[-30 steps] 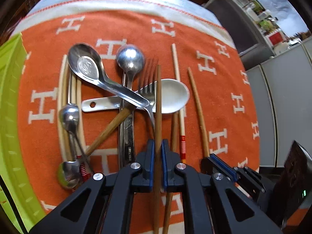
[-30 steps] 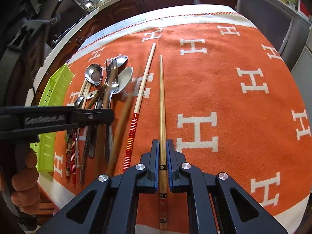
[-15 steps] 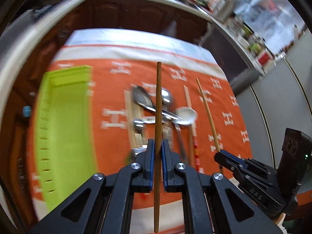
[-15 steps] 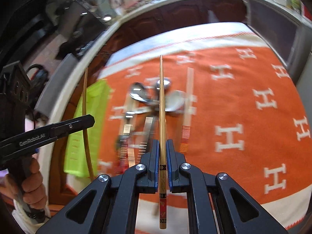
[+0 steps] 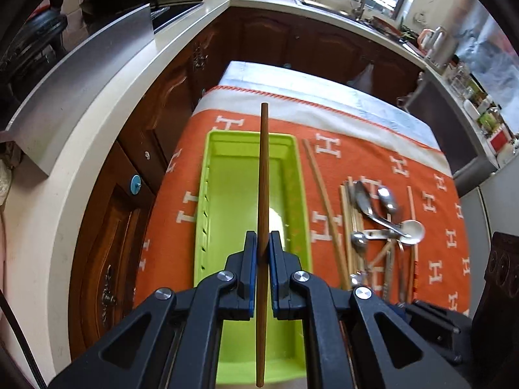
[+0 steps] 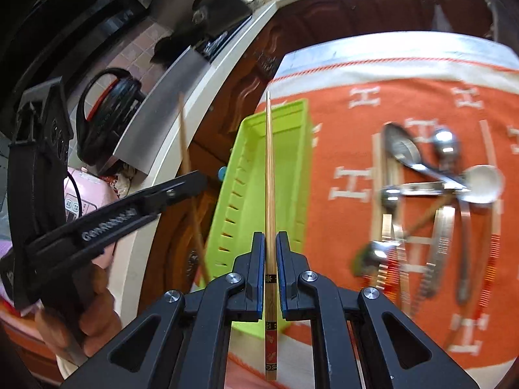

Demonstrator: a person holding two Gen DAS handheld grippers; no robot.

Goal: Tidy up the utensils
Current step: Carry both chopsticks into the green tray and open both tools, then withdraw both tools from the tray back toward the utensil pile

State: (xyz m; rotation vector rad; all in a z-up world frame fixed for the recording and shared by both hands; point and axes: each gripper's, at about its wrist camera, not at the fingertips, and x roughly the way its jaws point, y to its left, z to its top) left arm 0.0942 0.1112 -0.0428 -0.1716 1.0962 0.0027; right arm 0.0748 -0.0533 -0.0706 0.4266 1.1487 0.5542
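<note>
The left gripper (image 5: 262, 243) is clamped on a plain dark-brown wooden chopstick (image 5: 263, 175), which runs straight up the middle of the left wrist view, its upper end reaching past the far rim of the lime-green plastic tray (image 5: 293, 175) and its lower end sticking out behind the blue-lined jaws. The gripper points steeply down over the tray, which lies lengthwise on the orange cloth with white H letters (image 5: 327, 149). The tray's floor looks bare apart from a pale glare patch. The right gripper (image 6: 270, 249) is likewise closed on a lighter bamboo chopstick with a red and black patterned end (image 6: 270, 168); the decorated end pokes out behind the jaws and the thin tip points toward the tray's far corner (image 6: 282, 149). In the right wrist view the left gripper appears from the side at the left, held by a person's hand (image 6: 87, 317), with the brown chopstick passing through its jaws at a slant over the cupboard edge, left of the tray. To the right of the tray, on the cloth, lies a heap of remaining utensils (image 5: 379, 227): metal spoons, a white ceramic spoon (image 5: 412, 231), a fork and several more chopsticks, one of them (image 5: 324, 207) lying alone just beside the tray's right wall.
</note>
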